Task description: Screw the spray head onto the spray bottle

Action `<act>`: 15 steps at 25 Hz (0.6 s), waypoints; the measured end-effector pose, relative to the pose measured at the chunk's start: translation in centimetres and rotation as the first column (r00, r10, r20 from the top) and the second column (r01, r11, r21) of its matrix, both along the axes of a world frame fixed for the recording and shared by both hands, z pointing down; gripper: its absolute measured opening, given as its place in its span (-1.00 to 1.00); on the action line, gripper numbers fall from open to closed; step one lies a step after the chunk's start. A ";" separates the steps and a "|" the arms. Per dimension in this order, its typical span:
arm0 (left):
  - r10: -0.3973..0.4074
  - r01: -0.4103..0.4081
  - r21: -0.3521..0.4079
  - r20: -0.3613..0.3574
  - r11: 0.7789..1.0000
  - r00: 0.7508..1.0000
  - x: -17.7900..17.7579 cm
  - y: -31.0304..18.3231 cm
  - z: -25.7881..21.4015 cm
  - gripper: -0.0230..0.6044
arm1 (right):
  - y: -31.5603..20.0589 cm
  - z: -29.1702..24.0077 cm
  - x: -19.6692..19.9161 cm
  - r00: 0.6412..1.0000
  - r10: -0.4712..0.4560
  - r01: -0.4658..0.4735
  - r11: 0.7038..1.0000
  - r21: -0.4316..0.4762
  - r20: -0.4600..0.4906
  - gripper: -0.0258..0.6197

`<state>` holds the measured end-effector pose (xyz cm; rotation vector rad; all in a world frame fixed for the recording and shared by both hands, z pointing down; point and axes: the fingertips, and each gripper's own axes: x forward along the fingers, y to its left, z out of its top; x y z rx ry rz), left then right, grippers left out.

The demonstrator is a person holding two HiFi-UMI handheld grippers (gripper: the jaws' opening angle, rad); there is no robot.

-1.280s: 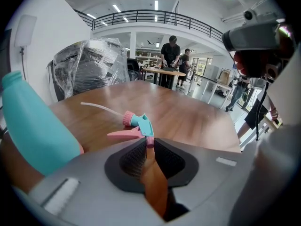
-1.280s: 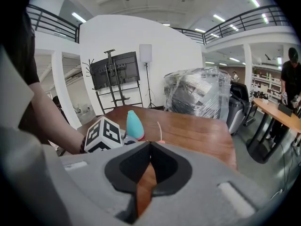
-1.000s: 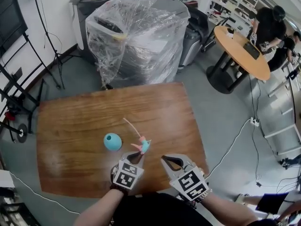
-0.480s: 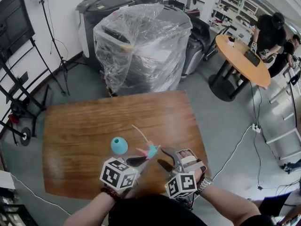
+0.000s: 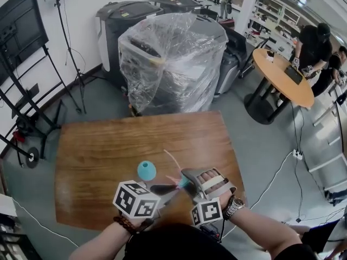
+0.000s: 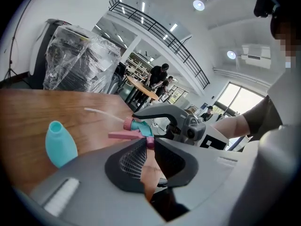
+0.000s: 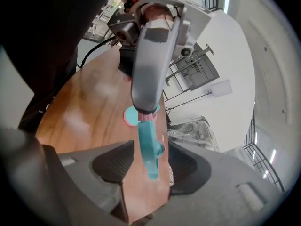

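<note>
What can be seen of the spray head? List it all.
The spray head looks like plastic: a teal body with pink parts and a thin pale tube sticking out. It is off the bottle, held in the air over the wooden table. The left claw pinches one pink part. The right claw has just been opening, and the teal body lies between its jaws, not gripped.

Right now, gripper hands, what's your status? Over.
Left gripper shut on spray head. Right gripper just opening, head between jaws. Bottle upright on table, uncapped. Path clear.
</note>
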<state>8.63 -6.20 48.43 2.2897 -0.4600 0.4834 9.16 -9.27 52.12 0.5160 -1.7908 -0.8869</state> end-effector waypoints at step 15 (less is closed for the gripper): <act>0.015 -0.014 0.008 -0.089 1.000 0.996 -1.0 0.5 -2.0 -0.65 | -0.1 -0.5 -1.3 0.999 0.002 -0.002 1.000 0.002 -0.052 -0.54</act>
